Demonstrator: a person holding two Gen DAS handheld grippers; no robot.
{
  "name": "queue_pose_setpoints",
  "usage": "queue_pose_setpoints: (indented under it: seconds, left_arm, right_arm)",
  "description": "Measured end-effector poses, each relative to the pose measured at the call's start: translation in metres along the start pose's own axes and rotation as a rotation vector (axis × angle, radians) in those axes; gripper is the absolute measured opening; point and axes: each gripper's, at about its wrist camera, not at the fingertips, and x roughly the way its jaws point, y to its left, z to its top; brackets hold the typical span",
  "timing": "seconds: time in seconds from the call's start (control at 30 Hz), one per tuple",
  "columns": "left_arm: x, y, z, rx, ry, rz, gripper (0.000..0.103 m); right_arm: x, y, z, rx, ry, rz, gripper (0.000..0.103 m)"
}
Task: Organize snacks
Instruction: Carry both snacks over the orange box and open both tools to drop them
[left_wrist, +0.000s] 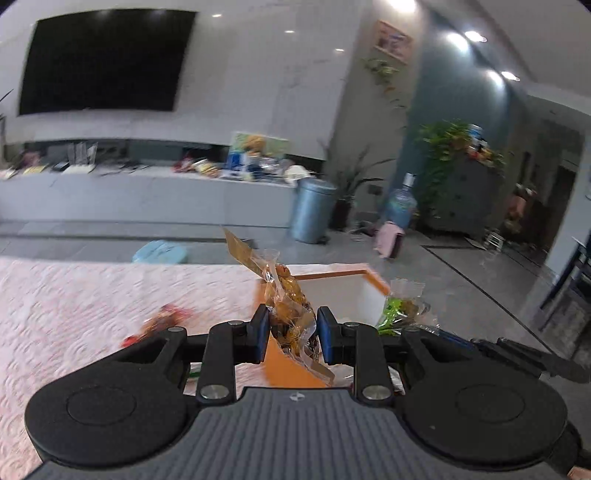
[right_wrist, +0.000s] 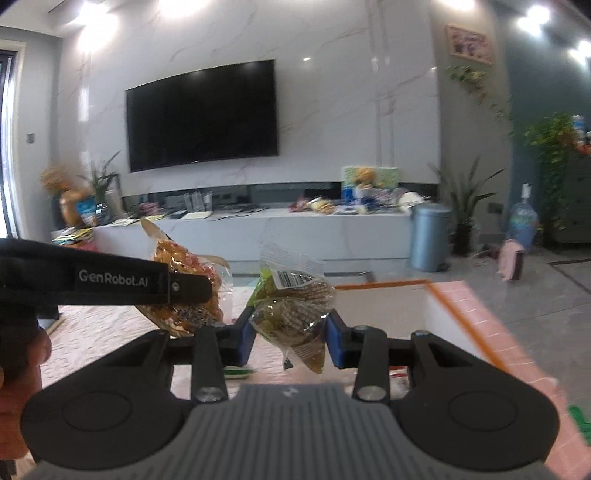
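Jaws of the left gripper (left_wrist: 291, 334) clamp a crinkly clear packet of amber-brown snacks (left_wrist: 290, 308), which stands tilted above the near wall of the box. Jaws of the right gripper (right_wrist: 290, 334) press on a second clear packet of brown and green snacks (right_wrist: 293, 308), held just in front of the same box.

The box (right_wrist: 399, 314) is the largest thing near at hand: square, white-walled, with a thin orange rim, set on a pink quilted surface (left_wrist: 74, 306). Its bottom is hidden in both views, so its contents cannot be told.

Only the left wrist view shows a blurred red wrapper (left_wrist: 159, 325) lying on the surface left of the box. Only the right wrist view shows the left gripper's lettered black side, a barcode label (right_wrist: 290, 278) on the green packet, and white and green wrappers (right_wrist: 236, 372) under the jaws.
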Motion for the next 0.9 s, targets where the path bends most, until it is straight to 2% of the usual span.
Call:
queue_pose_setpoints:
  seconds: [0.2, 0.4, 0.6, 0.9]
  left_arm:
    - [0.031, -0.038, 0.011, 0.08, 0.035, -0.069, 0.03]
    - [0.072, -0.067, 0.021, 0.203, 0.084, -0.09, 0.03]
    - [0.106, -0.088, 0.022, 0.301, 0.164, -0.081, 0.03]
    - [0.17, -0.098, 0.016, 0.377, 0.299, -0.066, 0.03]
  right_arm:
    - [-0.014, -0.051, 0.01, 0.019, -0.013, -0.084, 0.038]
    - [0.001, -0.088, 0.017, -0.021, 0.023, -0.12, 0.038]
    - [0.039, -0.115, 0.019, -0.059, 0.096, -0.118, 0.038]
    - [0.113, -0.144, 0.012, -0.121, 0.249, -0.109, 0.038]
